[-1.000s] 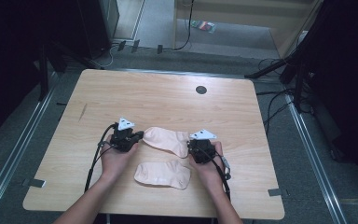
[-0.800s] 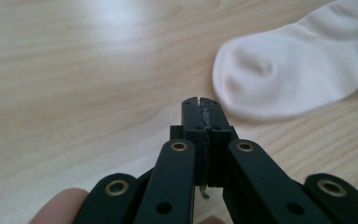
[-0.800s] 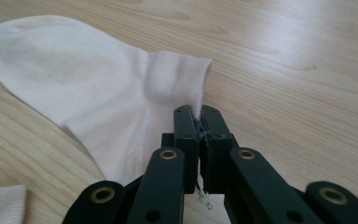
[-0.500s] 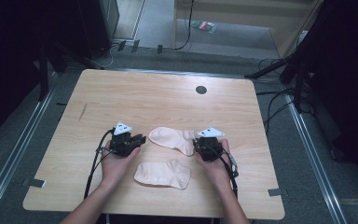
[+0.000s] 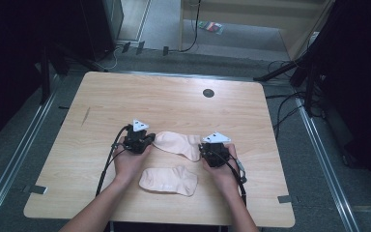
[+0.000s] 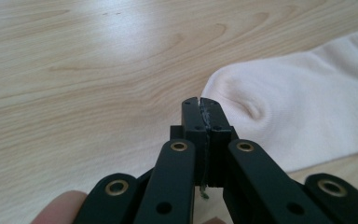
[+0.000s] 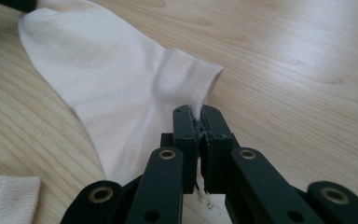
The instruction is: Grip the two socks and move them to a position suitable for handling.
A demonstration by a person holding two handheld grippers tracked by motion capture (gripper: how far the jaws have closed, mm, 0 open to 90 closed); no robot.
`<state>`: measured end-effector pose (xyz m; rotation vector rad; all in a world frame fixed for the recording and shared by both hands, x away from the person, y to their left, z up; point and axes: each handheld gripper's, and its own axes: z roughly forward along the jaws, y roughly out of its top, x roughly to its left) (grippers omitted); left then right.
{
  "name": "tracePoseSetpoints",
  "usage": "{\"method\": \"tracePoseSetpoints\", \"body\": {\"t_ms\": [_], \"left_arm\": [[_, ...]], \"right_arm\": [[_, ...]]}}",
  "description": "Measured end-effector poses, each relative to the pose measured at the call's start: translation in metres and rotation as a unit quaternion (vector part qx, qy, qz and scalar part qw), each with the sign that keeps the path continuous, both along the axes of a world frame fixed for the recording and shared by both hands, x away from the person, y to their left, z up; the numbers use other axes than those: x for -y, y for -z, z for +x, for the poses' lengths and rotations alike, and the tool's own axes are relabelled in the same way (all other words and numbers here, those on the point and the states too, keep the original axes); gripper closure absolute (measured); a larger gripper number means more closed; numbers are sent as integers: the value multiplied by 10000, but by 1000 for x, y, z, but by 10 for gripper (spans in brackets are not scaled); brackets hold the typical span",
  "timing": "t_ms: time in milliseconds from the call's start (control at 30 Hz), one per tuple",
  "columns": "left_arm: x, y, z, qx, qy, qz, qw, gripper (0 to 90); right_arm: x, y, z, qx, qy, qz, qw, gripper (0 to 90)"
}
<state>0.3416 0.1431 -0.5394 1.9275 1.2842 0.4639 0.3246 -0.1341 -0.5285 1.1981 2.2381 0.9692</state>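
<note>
Two pale cream socks lie on the wooden table [image 5: 174, 101]. The upper sock [image 5: 176, 144] stretches between my two grippers; the lower sock [image 5: 169, 180] lies flat nearer the front edge. My left gripper [image 5: 150, 139] has just been closing and is now shut at the sock's toe [image 6: 242, 100]. I see no cloth between the jaws of the left gripper [image 6: 200, 102]. My right gripper [image 5: 202, 148] is shut on the cuff edge of the upper sock [image 7: 121, 74]. The fabric is drawn in between the tips of the right gripper [image 7: 199, 112].
A small round black hole [image 5: 208, 93] sits in the far part of the table. Cables trail from both grippers toward the front edge. Beyond the table are a grey floor, metal rails [image 5: 14, 164] and dark stands [image 5: 314, 77].
My left gripper drew slightly away from the sock's toe, then moved right, back up to it. The right gripper shifted slightly right with the cuff, then kept still.
</note>
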Motion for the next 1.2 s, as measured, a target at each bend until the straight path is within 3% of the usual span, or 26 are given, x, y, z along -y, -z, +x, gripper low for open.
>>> {"method": "tracePoseSetpoints", "body": {"t_ms": [200,333,367,467,533,633,700,800,933,1000,1133,1200], "left_arm": [[-17,2,-35,100,-5,-32,9999,900],[-23,8,-40,81,-83,-119,9999,900],[-25,8,-41,39,-115,-185,9998,900],[-34,3,-47,181,-310,-513,9980,685],[-40,-3,-61,307,-156,-664,9972,650],[-41,-8,-84,387,332,-765,9958,756],[-36,-9,-99,273,649,-717,9949,847],[-25,-3,-114,6,890,-592,9943,900],[-11,6,-121,-79,1044,13,9945,900],[-9,9,-122,-20,1023,275,9944,900],[-13,9,-120,71,980,408,9943,900],[-14,10,-120,82,955,359,9947,900]], "right_arm": [[-4,-1,0,-2,-146,24,9999,867],[-13,2,0,-8,-242,-20,9997,863],[-14,3,0,7,-201,-6,9998,828],[-13,-1,-2,56,-45,156,9999,594],[-7,-8,-11,101,92,232,9996,614],[0,-18,-38,101,27,766,9970,774],[-3,-17,-60,-105,-254,994,9947,844],[-14,-4,-83,-463,-530,813,9942,900],[-19,14,-92,-817,-525,659,9931,900],[-18,15,-93,-767,-481,644,9938,900],[-12,14,-94,-690,-291,512,9959,900],[-8,15,-94,-669,-270,527,9960,900]]}}
